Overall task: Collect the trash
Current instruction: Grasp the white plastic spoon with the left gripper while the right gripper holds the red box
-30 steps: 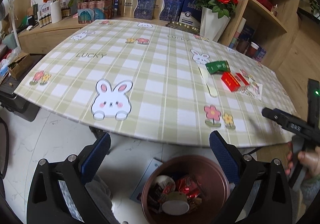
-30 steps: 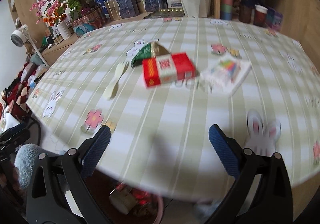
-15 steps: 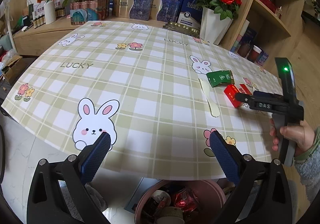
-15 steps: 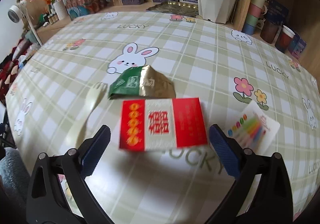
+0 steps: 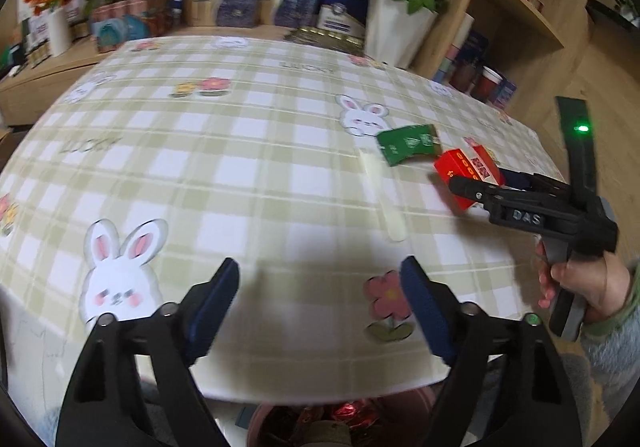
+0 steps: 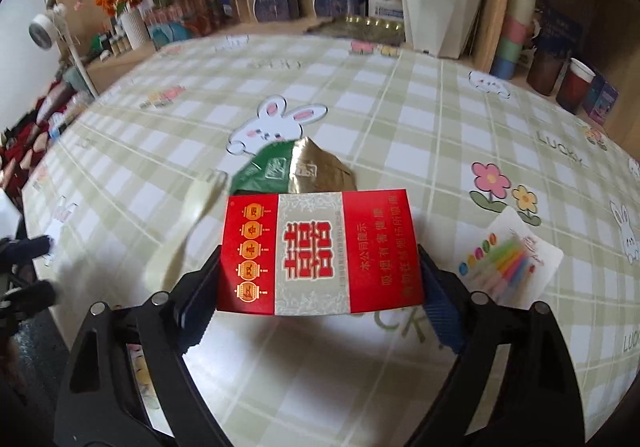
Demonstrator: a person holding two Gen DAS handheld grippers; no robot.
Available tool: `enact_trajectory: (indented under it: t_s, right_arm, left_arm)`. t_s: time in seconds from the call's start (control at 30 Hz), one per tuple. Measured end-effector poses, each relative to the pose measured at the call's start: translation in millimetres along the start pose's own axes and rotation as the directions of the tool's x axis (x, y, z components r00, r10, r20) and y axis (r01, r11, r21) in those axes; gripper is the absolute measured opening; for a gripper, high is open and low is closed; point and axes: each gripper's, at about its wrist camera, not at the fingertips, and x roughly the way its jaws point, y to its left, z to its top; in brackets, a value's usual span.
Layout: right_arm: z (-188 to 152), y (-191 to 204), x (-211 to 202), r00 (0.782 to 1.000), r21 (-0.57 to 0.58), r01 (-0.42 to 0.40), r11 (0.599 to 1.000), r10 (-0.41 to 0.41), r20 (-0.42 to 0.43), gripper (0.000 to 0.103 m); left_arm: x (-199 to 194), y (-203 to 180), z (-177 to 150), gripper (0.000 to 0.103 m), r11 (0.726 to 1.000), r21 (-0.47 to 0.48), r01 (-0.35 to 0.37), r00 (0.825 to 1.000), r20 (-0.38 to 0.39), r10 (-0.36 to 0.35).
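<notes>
Now the red box (image 6: 320,251) lies flat on the table (image 6: 400,95) squarely between the fingers of the right gripper (image 6: 320,287), where half a second ago it still sat ahead of them. The jaws are closing, and the pads stand at the box's two short ends; whether they already press on it I cannot tell, so I judge the grip as about to be made rather than made. The left gripper (image 5: 320,307) has come in over the near table edge with nothing between its fingers, and its jaws are closing too.

Just behind the box lies a green and gold wrapper (image 6: 296,167), its near edge at the box's far edge. A pale plastic spoon (image 6: 188,223) lies just left of the box, and a packet of coloured candles (image 6: 508,259) to its right, apart from it. Below the near table edge the bin (image 5: 344,423) shows with trash in it. The cloth to the left is bare, giving room there.
</notes>
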Motion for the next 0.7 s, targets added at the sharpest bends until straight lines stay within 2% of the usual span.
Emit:
enact_trajectory:
  t_s: [0.03,0.2,0.33,0.5,0.7]
  right_arm:
    - [-1.8,-1.6,-5.5,1.0,0.015,-0.007,1.0,0.006,0.012,0.087]
    - [-16.3,-10.1,-31.5,0.997,0.094,-0.035,0.995,0.029,0.069,0.087]
    - [-31.6,-16.7,-46.1,0.995,0.13,-0.042,0.991,0.031,0.091,0.087]
    - [-43.4,-22.2,-54.8,0.995,0.154,-0.046,0.987,0.031,0.1,0.087]
    - [-51.1,-24.9,-64.9,0.992,0.171,-0.059,0.983,0.039,0.117,0.087]
  left_arm:
    - [5.6,-5.8,4.1,0.073,1.0,0.011,0.008,1.0,-0.003,-0.008]
    - [33.2,-32.4,21.9,0.046,0.997,0.061,0.049,0.998,-0.035,-0.047]
    - [53.0,-50.4,27.8,0.042,0.994,0.102,0.042,0.998,-0.057,-0.037]
    - [76.6,-60.7,30.3,0.032,0.991,0.132,-0.017,0.995,-0.098,0.03]
    - [81.2,-68.2,29.9,0.03,0.98,0.188,-0.071,0.993,-0.076,0.086]
